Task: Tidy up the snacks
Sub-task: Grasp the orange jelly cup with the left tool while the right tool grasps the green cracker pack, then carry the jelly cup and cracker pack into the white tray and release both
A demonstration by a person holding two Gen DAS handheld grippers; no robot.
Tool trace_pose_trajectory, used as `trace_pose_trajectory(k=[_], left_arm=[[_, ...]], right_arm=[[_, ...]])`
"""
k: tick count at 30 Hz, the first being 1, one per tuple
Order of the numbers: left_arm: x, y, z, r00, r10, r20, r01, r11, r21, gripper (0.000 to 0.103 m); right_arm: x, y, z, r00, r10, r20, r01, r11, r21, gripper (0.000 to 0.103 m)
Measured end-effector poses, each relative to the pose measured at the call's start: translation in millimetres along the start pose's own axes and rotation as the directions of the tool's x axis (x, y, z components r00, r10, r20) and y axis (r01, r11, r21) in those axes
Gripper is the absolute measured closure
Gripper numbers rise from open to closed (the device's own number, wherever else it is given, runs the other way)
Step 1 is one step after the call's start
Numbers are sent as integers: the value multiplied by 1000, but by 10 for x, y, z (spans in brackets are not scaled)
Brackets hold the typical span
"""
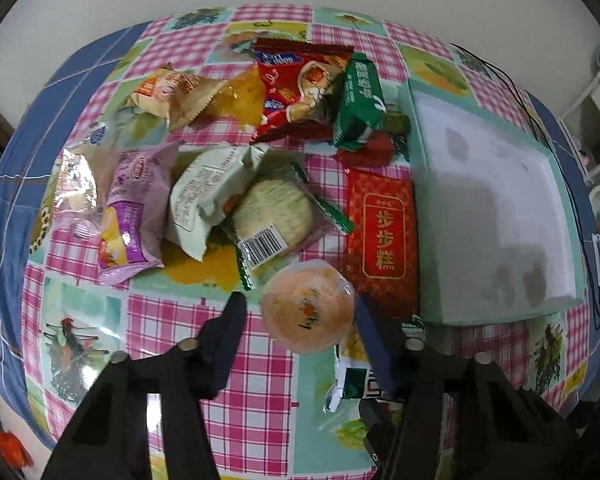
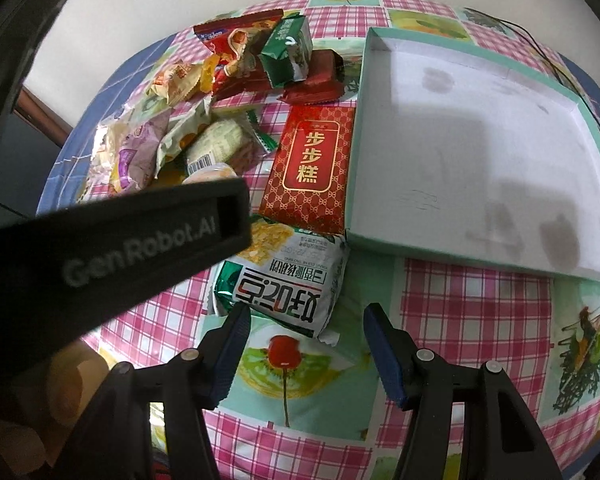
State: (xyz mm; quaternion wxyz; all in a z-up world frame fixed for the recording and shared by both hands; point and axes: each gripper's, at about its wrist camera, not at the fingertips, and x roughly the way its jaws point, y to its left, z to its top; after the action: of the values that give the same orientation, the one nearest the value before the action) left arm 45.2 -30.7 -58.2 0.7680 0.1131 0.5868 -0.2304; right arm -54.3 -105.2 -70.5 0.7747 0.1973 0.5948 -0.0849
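- Handling the snack pile (image 1: pixel 204 184) at left calls for light pressure: the wrappers look thin, crinkly and slippery.
- Left claw (image 1: pixel 300 304) stands partly closed around the round orange pastry (image 1: pixel 308 306); one finger touches its side, the other stands clear, so no firm grip is evident. The pastry appears soft; take it across its middle.
- Right claw (image 2: pixel 306 316) hovers open and empty above the green-and-white packet (image 2: pixel 284 280).
- Red packet (image 1: pixel 382 236) lies just beside the tray (image 1: pixel 416 128).
- The tray at right is empty, giving open room; its raised rim must be cleared on the counter (image 1: pixel 172 328).
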Motion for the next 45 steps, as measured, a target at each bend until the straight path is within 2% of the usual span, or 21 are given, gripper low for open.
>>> trace_pose_trajectory(k=[5, 8, 13, 15, 23, 28, 32, 38, 45], left_arm=[[-6, 108, -27, 999, -37, -12, 36, 998, -53, 54], [-23, 257, -54, 999, -45, -29, 41, 992, -121, 54], [-65, 523, -127, 999, -36, -36, 27, 975, -222, 54], [-89, 605, -164, 999, -12, -35, 3, 970, -242, 54], [-50, 668, -232, 998, 9, -64, -25, 968, -249, 54], [8, 677, -274, 997, 14, -80, -34, 967, -251, 55], [90, 601, -225, 997, 18, -77, -37, 966, -256, 56], [16, 644, -223, 999, 7, -53, -22, 962, -272, 56], [-176, 616, -187, 1000, 7, 14, -3, 962, -273, 57]], right_arm=[[-59, 16, -7, 1000, 12, 20, -12, 1000, -1, 41], [-121, 39, 2, 998, 39, 43, -39, 999, -1, 40], [-163, 109, 29, 995, 70, 70, -70, 998, -3, 39], [-146, 134, 42, 995, 69, 69, -70, 998, 2, 35], [38, 141, 104, 998, 13, 59, -14, 1000, 17, 31], [127, 93, 117, 999, 33, 37, -35, 998, 54, 31], [96, 76, 107, 998, 42, 43, -44, 998, 53, 42], [-5, 57, 96, 997, 54, 47, -56, 997, 51, 48], [-274, 58, 122, 988, 89, 128, -95, 995, 40, 48]])
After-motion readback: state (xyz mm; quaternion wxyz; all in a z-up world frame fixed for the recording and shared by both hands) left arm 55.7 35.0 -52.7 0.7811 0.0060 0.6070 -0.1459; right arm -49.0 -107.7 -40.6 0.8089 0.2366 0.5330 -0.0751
